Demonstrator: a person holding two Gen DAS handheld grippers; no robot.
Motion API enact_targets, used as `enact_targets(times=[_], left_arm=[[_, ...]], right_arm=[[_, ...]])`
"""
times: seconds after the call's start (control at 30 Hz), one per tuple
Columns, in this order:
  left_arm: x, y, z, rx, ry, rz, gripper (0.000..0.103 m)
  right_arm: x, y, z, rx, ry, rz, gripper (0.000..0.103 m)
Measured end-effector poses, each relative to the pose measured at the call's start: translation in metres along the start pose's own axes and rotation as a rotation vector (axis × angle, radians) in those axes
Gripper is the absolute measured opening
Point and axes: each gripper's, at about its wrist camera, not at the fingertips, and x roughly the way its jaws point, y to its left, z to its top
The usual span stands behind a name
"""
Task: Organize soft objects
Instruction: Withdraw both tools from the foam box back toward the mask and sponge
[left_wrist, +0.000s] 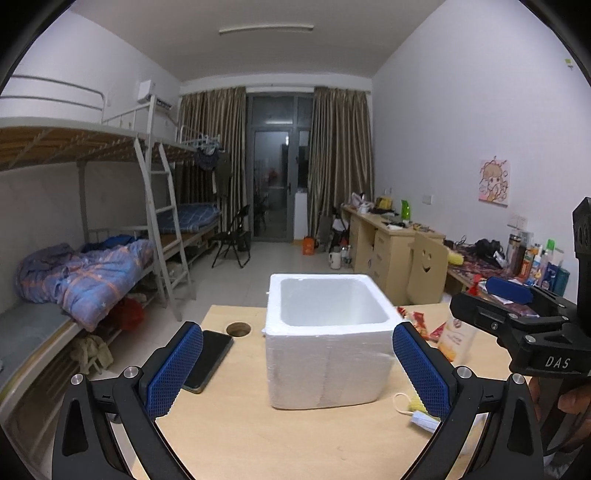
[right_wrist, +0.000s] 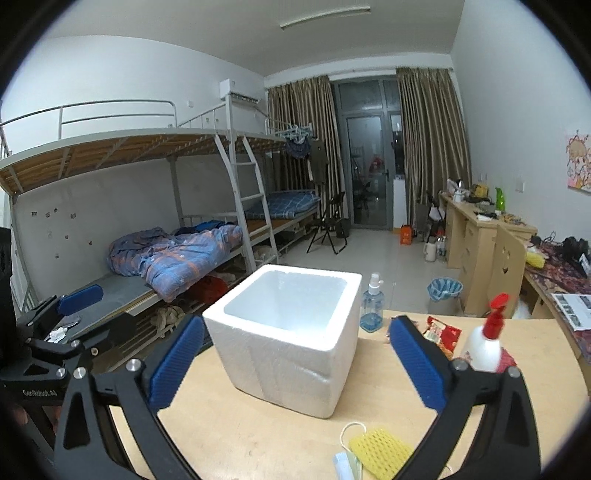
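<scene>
A white foam box stands open-topped on the wooden table; its inside looks bare. My left gripper is open, its blue pads either side of the box from a distance, nothing between them. My right gripper is open wide too, and holds nothing. A yellow mesh sponge and a face mask lie near the table's front edge, just right of the box; the same items show beside my left gripper's right finger. Red snack packets lie behind.
A dark phone and a round cable hole sit left of the box. A blue spray bottle and a white bottle with red trigger stand right of it. Bunk beds line the left, desks the right.
</scene>
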Motion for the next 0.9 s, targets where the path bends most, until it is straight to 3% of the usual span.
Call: enact_targets(times=[0.53, 0.9], left_arm=[[-0.117, -0.037, -0.024, 0.027, -0.124, -0.019, 0.103], [-0.142, -0.035, -0.042, -0.002, -0.152, -0.056, 0.103]], right_arm=[[-0.096, 0.017, -0.03, -0.015, -0.109, -0.055, 0.103], [-0.119, 0.02, -0.048, -0.009, -0.135, -0.092, 0.103]])
